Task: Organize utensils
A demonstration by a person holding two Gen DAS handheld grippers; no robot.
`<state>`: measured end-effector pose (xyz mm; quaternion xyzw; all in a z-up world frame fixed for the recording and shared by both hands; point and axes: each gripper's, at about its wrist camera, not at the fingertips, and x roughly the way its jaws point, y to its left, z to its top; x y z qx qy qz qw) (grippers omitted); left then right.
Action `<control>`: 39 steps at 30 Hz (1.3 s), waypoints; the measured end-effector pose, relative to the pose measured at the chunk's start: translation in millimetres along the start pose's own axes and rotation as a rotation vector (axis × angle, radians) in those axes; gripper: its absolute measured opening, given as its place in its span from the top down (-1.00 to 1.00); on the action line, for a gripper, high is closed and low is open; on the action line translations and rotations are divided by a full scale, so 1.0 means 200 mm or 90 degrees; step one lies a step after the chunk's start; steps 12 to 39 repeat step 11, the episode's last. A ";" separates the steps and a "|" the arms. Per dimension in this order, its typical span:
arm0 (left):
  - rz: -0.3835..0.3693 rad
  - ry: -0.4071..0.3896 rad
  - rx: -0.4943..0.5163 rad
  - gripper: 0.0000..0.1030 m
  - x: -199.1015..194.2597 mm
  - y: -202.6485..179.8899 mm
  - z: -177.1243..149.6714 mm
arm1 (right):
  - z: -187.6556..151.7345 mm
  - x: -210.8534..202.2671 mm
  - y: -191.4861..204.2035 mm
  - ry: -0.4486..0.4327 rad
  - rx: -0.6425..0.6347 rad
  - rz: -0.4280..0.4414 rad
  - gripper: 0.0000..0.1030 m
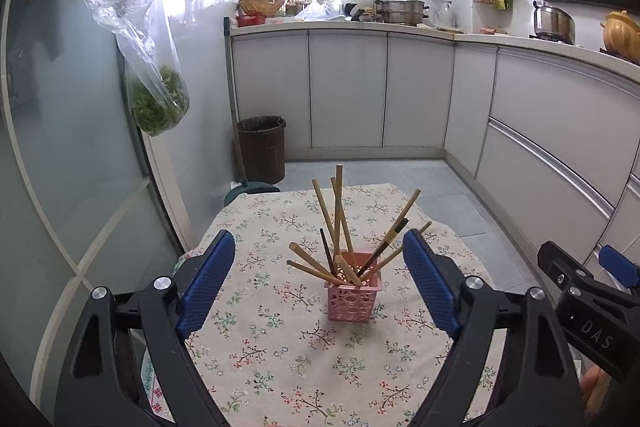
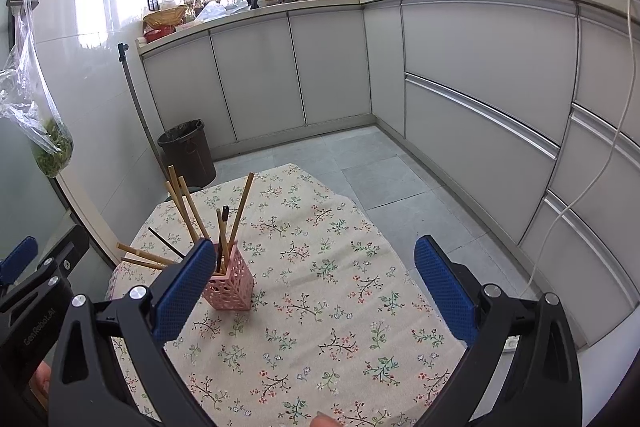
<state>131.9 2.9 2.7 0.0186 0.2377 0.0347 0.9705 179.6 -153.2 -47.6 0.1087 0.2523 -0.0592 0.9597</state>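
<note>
A pink perforated holder (image 1: 353, 291) stands upright on the floral tablecloth (image 1: 288, 359). Several wooden chopsticks (image 1: 339, 211) and a dark one stick out of it, fanned in all directions. My left gripper (image 1: 319, 247) is open and empty, its blue pads on either side of the holder and nearer the camera. In the right wrist view the holder (image 2: 230, 285) sits just behind the left blue pad (image 2: 182, 293) of my right gripper (image 2: 312, 253), which is open and empty over the cloth (image 2: 320, 307). The right gripper also shows at the right edge of the left wrist view (image 1: 592, 287).
A brown waste bin (image 1: 262, 149) stands on the tiled floor beyond the table. A plastic bag of greens (image 1: 158, 107) hangs on the glass door at left. White cabinets (image 2: 480, 99) and a countertop with pots run along the back and right.
</note>
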 end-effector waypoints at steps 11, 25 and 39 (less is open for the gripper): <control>0.009 -0.001 0.001 -0.86 -0.01 0.00 0.01 | 0.00 0.01 -0.01 0.000 0.001 -0.005 -0.88; 0.009 -0.001 0.001 -0.86 -0.01 0.00 0.01 | 0.00 0.01 -0.01 0.000 0.001 -0.005 -0.88; 0.009 -0.001 0.001 -0.86 -0.01 0.00 0.01 | 0.00 0.01 -0.01 0.000 0.001 -0.005 -0.88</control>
